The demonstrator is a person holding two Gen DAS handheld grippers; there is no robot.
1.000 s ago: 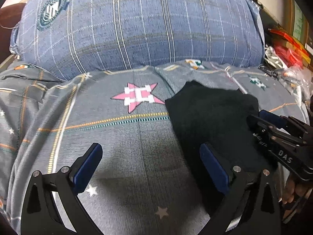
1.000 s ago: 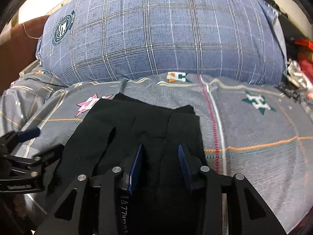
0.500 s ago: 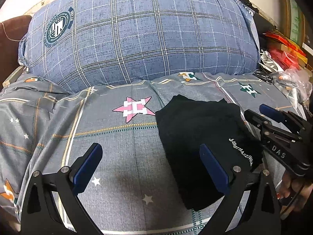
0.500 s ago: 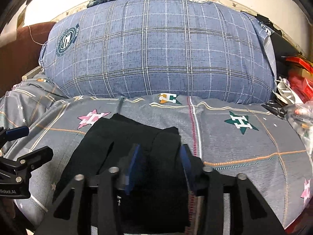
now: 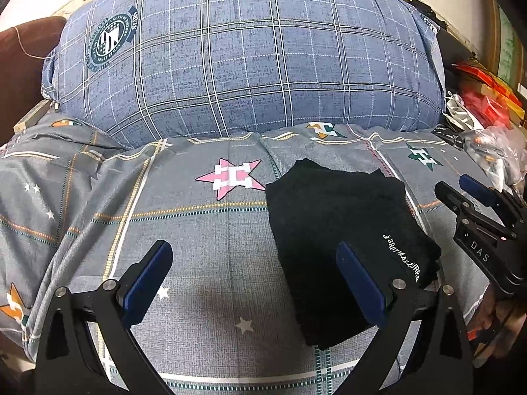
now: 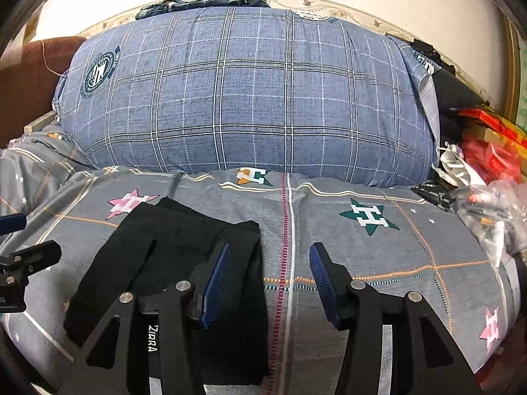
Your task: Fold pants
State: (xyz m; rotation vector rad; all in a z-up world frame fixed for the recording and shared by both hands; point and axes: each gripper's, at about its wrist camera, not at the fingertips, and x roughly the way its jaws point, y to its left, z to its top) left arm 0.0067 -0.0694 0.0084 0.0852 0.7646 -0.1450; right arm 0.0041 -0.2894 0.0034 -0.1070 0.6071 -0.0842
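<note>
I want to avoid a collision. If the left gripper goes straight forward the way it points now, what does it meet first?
Probably the grey bedsheet, then the blue plaid pillow. The left gripper is open; the black pants lie right of that line.

The pants (image 5: pixel 342 230) are black with small white lettering. The bedsheet (image 5: pixel 204 250) is grey, patterned with pink, green and orange stars. The pillow (image 6: pixel 250 98) is blue plaid with white lines.

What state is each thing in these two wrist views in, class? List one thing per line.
black pants: folded into a compact stack, lying flat on the bed, held by neither gripper
left gripper: open, empty
right gripper: open, empty, left finger above the pants
plaid pillow: plump, resting at the head of the bed
grey star bedsheet: spread out, lightly wrinkled
</note>
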